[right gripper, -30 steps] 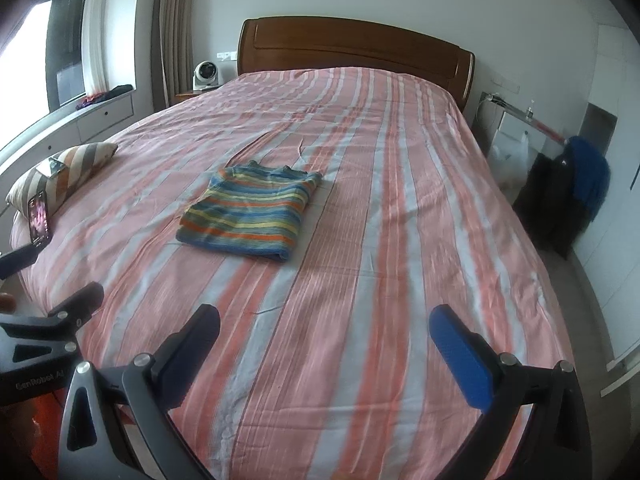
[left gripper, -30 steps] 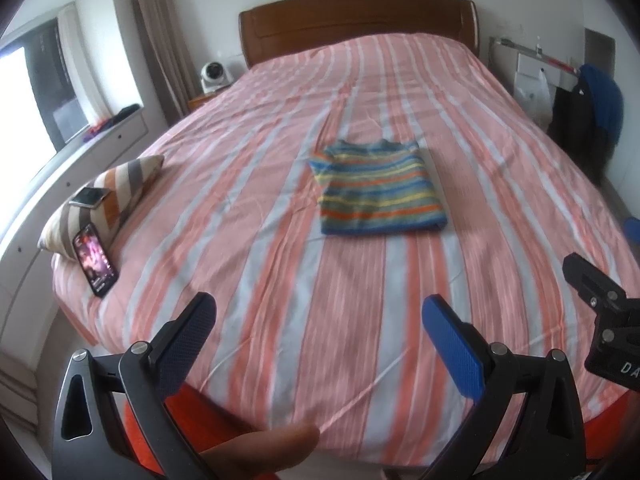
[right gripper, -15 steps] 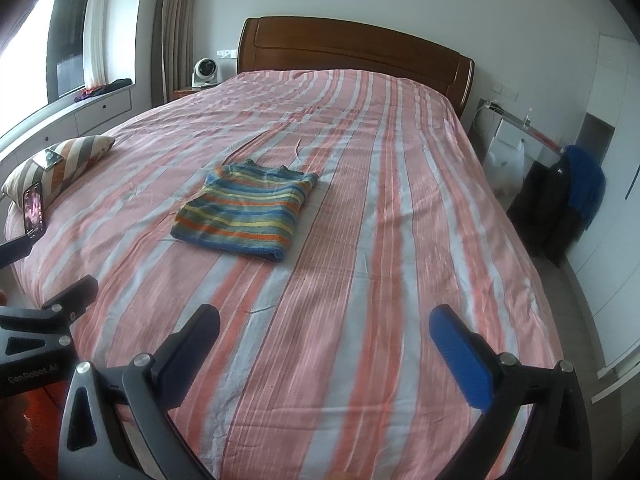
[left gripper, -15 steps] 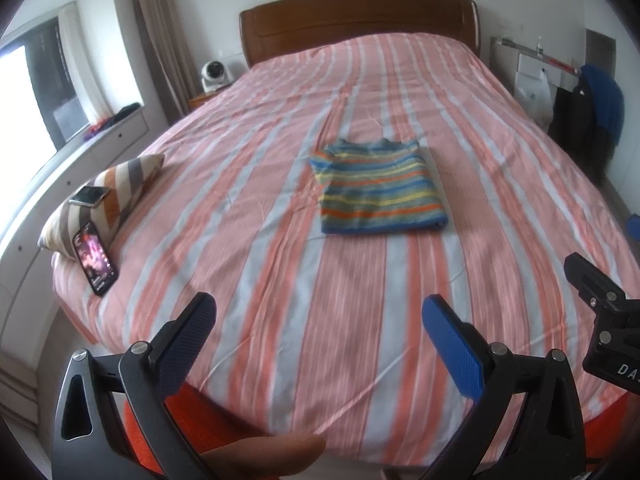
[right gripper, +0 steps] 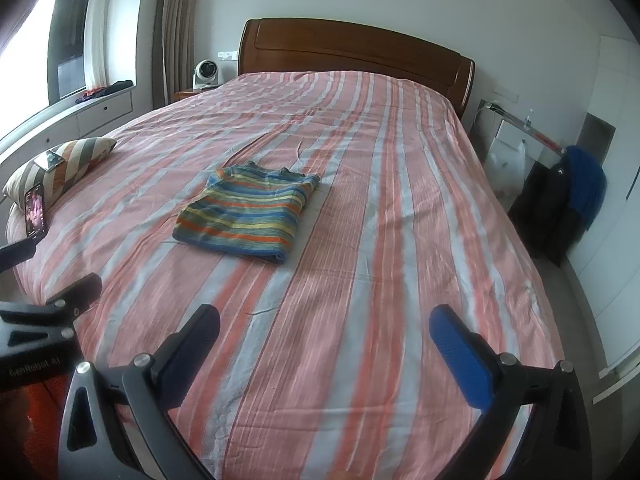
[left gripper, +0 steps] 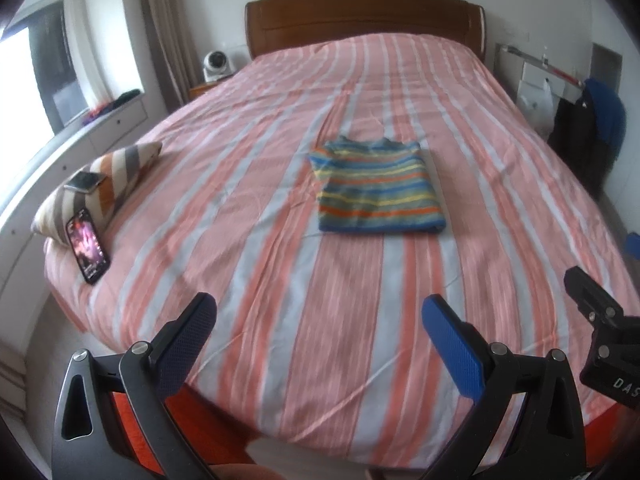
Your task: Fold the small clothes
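Near the foot edge of the bed (left gripper: 280,340), the left gripper (left gripper: 320,322) and right gripper (right gripper: 325,330) both hover spread wide and holding nothing, with "DAS" legible on the right tool's mount in the left view and a blurred "GenRobot.AI"-like mark on the left tool's mount in the right view. The folded striped shirt (left gripper: 378,190) lies well ahead mid-bed, slightly right of the left fingers and left of the right ones, its longer side running toward the headboard (right gripper: 352,52); neither looks clearly nearer.
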The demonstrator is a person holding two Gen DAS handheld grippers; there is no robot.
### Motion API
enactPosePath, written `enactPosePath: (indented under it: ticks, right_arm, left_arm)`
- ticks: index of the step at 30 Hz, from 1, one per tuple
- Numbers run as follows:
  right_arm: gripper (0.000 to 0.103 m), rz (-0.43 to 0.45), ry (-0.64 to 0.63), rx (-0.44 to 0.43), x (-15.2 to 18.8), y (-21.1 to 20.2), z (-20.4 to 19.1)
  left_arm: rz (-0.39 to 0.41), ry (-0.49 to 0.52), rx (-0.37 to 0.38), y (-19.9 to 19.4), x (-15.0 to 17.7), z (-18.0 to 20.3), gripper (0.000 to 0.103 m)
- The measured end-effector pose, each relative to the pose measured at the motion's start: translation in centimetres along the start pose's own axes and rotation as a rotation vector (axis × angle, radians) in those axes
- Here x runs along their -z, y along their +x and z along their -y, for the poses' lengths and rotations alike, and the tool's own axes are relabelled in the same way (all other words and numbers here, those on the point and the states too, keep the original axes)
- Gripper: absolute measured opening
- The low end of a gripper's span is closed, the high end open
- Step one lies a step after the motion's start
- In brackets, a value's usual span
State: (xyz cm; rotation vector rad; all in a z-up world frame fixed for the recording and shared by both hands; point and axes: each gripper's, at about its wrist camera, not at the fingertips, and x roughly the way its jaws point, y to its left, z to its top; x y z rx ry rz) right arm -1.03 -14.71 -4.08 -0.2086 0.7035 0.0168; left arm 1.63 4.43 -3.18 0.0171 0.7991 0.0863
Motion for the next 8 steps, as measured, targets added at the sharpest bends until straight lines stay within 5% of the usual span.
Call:
enactPosePath:
  ticks: [8]
  right_arm:
    - [0.103, -0.003, 0.02, -0.006, 0.03, 0.17, 0.42]
  left_arm:
    - [0.042, 0.012, -0.014, -0.56, -0.11, 0.3, 0.101]
